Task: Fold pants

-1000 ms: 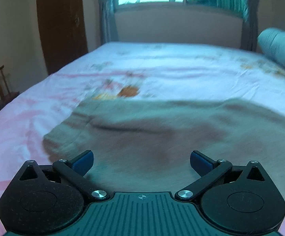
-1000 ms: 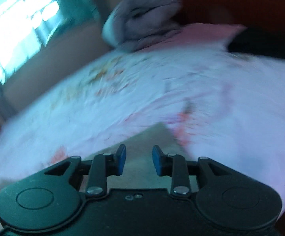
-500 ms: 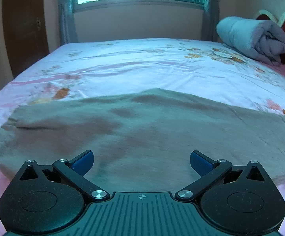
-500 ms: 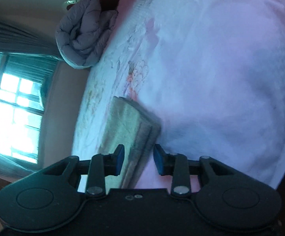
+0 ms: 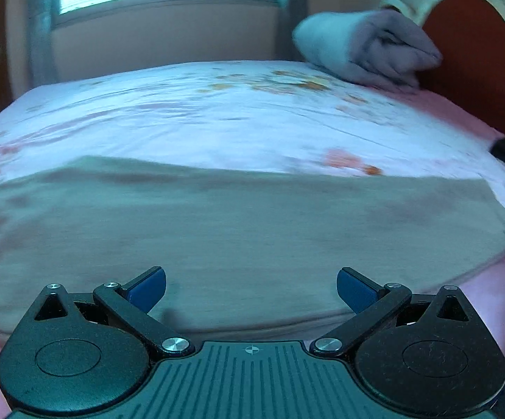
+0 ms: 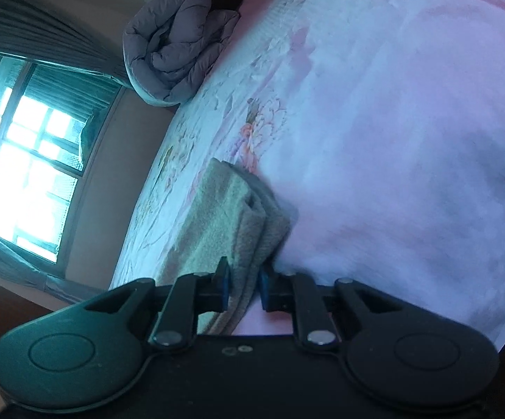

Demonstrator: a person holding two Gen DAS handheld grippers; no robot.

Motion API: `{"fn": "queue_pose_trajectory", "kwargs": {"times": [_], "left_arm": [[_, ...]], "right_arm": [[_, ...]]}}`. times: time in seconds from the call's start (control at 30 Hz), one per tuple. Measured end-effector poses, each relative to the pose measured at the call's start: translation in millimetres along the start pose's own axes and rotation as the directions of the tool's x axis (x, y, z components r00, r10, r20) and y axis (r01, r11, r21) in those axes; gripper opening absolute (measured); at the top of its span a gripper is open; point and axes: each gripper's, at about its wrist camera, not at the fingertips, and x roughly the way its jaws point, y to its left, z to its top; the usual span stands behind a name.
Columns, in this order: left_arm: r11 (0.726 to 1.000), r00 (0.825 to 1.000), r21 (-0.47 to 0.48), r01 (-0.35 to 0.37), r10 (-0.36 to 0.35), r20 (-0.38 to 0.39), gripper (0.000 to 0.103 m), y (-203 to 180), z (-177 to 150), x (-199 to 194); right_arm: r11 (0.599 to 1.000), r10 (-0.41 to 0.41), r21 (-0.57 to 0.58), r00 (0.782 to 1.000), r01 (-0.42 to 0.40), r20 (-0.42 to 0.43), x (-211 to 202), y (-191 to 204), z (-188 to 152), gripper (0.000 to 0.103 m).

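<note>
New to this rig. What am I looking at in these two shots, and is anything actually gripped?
No robot arm here: a person holds one pair of tongs in each hand, with a fisheye camera on each looking forward along its fingers. The black frame with blue pads at the bottom of each picture is the tool itself.

Left view: the left tongs stand wide open over the grey-green pants, which lie spread flat on a bed with a floral sheet. They hold nothing.

Right view: the camera is rolled sideways. The right tongs are pinched on a doubled edge of the pants.

A rolled grey duvet sits by the headboard.
</note>
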Motion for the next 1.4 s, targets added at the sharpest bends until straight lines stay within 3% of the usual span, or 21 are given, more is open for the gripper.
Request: {"fn": "queue_pose_trajectory", "kwargs": {"times": [0.07, 0.13, 0.23, 0.4, 0.57, 0.7, 0.87, 1.1, 1.23, 1.3, 1.4], "left_arm": [[1.000, 0.997, 0.028, -0.012, 0.015, -0.081, 0.103, -27, -4, 17], [0.997, 0.996, 0.049, -0.061, 0.064, -0.067, 0.103, -43, -7, 19], [0.998, 0.997, -0.007, -0.055, 0.055, -0.063, 0.103, -44, -4, 13], [0.998, 0.996, 0.025, -0.057, 0.058, -0.065, 0.103, -49, -15, 12], [0.999, 0.998, -0.004, -0.038, 0.038, -0.052, 0.103, -51, -12, 10], [0.997, 0.998, 0.070, -0.031, 0.035, -0.059, 0.103, -65, -26, 10], [0.999, 0.999, 0.020, -0.040, 0.040, -0.024, 0.103, -64, -22, 2], [0.999, 0.998, -0.041, -0.026, 0.028, 0.054, 0.103, -56, -14, -19], [0.998, 0.998, -0.042, -0.056, 0.057, 0.029, 0.103, -51, -9, -7], [0.996, 0.996, -0.073, -0.050, 0.045, -0.080, 0.103, -46, -11, 18], [0.998, 0.996, -0.028, -0.061, 0.060, -0.059, 0.103, -50, -15, 24]], "right_arm": [[1.000, 0.008, 0.001, 1.000, -0.008, -0.006, 1, 1, 3, 0.011], [1.000, 0.011, 0.000, 1.000, -0.011, -0.005, -2, 1, 3, 0.014], [1.000, 0.018, 0.010, 1.000, -0.018, 0.005, -5, 1, 5, 0.017], [0.998, 0.040, 0.043, 0.999, -0.041, 0.016, -4, -6, 4, 0.015], [0.997, 0.038, 0.066, 0.998, -0.041, 0.051, -11, -7, 6, 0.016], [0.996, 0.037, 0.080, 0.998, -0.041, 0.054, -9, -11, 5, 0.015], [0.999, 0.000, 0.039, 0.999, -0.001, 0.042, -9, -3, 5, 0.013], [0.999, 0.004, 0.046, 0.999, -0.006, 0.041, -9, -4, 5, 0.013], [0.999, 0.007, 0.047, 0.999, -0.009, 0.040, -8, -6, 6, 0.013], [0.999, 0.007, 0.047, 0.999, -0.009, 0.041, -8, -6, 5, 0.013], [0.999, 0.002, 0.038, 0.999, -0.003, 0.039, -8, -4, 5, 0.013]]}}
